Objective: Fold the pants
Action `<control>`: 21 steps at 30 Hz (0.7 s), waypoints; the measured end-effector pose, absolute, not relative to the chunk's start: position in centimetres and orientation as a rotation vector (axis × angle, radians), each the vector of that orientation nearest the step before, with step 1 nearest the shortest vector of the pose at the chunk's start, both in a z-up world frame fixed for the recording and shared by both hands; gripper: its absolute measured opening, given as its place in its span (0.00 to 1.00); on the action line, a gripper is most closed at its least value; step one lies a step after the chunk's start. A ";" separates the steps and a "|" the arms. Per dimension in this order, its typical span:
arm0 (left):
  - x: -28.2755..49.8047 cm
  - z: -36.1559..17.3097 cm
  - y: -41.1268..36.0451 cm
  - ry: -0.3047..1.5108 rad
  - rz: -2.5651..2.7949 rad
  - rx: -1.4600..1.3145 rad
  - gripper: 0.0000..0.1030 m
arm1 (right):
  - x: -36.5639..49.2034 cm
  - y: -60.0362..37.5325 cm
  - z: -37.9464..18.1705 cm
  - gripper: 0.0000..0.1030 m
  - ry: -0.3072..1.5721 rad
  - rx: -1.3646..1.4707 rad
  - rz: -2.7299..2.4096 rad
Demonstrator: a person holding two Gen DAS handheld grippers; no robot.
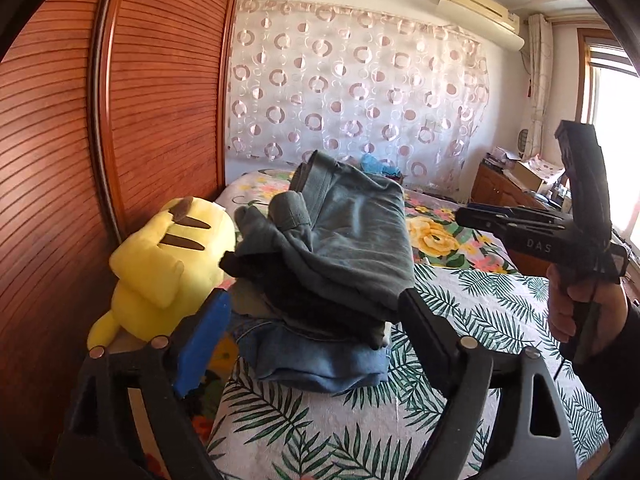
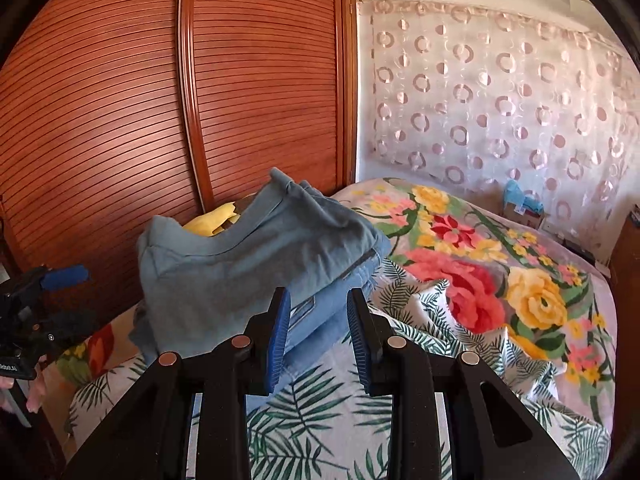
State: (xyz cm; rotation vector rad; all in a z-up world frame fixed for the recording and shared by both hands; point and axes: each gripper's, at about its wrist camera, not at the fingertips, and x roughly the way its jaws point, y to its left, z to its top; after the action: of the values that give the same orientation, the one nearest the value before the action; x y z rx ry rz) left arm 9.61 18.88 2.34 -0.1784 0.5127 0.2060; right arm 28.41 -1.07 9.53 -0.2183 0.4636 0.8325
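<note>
Folded grey-blue pants (image 1: pixel 352 232) lie on top of a stack of folded clothes, with blue jeans (image 1: pixel 320 356) at the bottom, on the bed. The same stack shows in the right wrist view, grey pants (image 2: pixel 240 264) over jeans (image 2: pixel 320 312). My left gripper (image 1: pixel 312 312) is open and empty, its fingers either side of the stack's near end without gripping it. My right gripper (image 2: pixel 318 308) is open and empty just in front of the stack; it also shows in the left wrist view (image 1: pixel 500 216), held off to the right.
A yellow plush toy (image 1: pixel 168 264) lies left of the stack against the wooden wardrobe (image 1: pixel 80 160). The bed has a leaf-print sheet (image 1: pixel 480 300) and a floral blanket (image 2: pixel 500 272). A wooden dresser (image 1: pixel 508 192) with clutter stands far right.
</note>
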 end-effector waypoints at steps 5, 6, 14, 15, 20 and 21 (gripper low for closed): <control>8.6 2.7 18.2 0.510 0.208 -0.150 0.84 | 26.8 -1.9 9.6 0.29 0.456 -0.209 0.830; 8.4 2.7 18.1 0.509 0.208 -0.146 0.84 | 26.5 -2.1 9.6 0.29 0.454 -0.206 0.830; 7.0 3.1 17.1 0.489 0.191 -0.140 0.84 | 24.5 -3.0 9.5 0.40 0.447 -0.190 0.831; 6.9 3.1 17.0 0.488 0.184 -0.141 0.84 | 24.3 -3.0 9.4 0.44 0.446 -0.187 0.829; 6.1 3.0 16.2 0.476 0.177 -0.128 0.84 | 23.2 -3.3 9.0 0.66 0.448 -0.179 0.824; 5.9 2.9 16.0 0.477 0.175 -0.127 0.84 | 23.0 -3.4 8.9 0.67 0.449 -0.175 0.823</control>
State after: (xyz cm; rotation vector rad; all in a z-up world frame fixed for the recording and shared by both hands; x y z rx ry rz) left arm 5.92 16.02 2.95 -0.1270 0.4773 0.1749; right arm 23.02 -3.43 8.89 -0.1749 0.4490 0.8227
